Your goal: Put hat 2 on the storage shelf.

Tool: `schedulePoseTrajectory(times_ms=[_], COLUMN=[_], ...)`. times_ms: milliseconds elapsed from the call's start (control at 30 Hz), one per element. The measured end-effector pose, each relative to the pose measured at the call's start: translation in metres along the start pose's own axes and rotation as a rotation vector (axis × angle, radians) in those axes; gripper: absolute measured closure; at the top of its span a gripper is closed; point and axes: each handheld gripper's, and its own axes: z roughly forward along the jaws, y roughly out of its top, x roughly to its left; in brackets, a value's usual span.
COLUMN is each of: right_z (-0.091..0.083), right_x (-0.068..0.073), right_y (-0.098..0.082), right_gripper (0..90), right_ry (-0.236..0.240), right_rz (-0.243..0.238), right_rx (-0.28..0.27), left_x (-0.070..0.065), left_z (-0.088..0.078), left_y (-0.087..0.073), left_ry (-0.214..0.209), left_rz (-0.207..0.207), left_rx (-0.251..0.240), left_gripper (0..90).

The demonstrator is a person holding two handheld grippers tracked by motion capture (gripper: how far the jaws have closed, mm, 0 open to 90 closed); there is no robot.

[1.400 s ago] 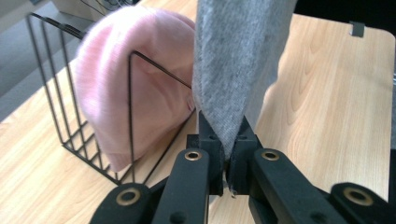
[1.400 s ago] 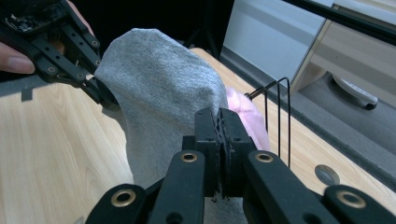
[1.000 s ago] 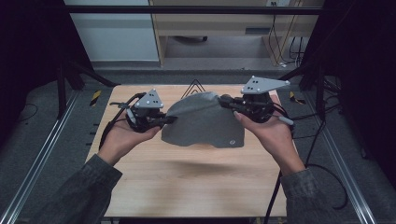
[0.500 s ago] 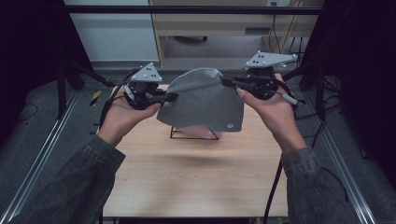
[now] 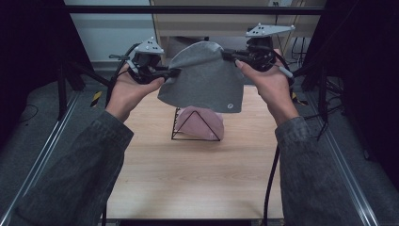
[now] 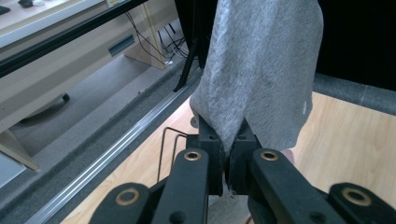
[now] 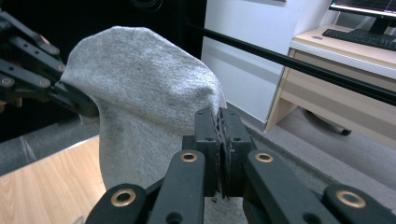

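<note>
floor (image 5: 42,122): grey carpet | desk (image 7: 336,60): pale wood, beyond right gripper, keyboard (image 7: 369,39) on top | cabinet (image 5: 110,30): white, behind left gripper

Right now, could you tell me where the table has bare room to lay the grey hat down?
The near half of the table, between the sleeves, is bare wood, as are the strips either side of the wire stand. The far middle is crowded: the stand holds a pink hat under the lifted grey hat.
</note>
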Motion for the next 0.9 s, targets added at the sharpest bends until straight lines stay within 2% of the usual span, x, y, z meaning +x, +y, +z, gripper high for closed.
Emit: schedulePoseTrajectory(times_ms=[233, 500, 900], right_z=[0.014, 0.041, 0.065], right_x=[-0.019, -0.035, -0.045], right_y=[0.008, -0.005, -0.021], right_gripper=[87.8, 87.7, 87.7], right_ry=[-0.015, -0.027, -0.042], right_rz=[0.015, 0.033, 0.049], right_rx=[-0.01, 0.033, 0.088], left_x=[0.018, 0.035, 0.045], left_z=[0.008, 0.034, 0.055], left_y=[0.01, -0.006, -0.019], left_ry=[0.016, 0.026, 0.055], left_rz=[-0.017, -0.052, -0.068], left_rx=[-0.029, -0.008, 0.022], left_gripper=[86.7, 86.7, 86.6])
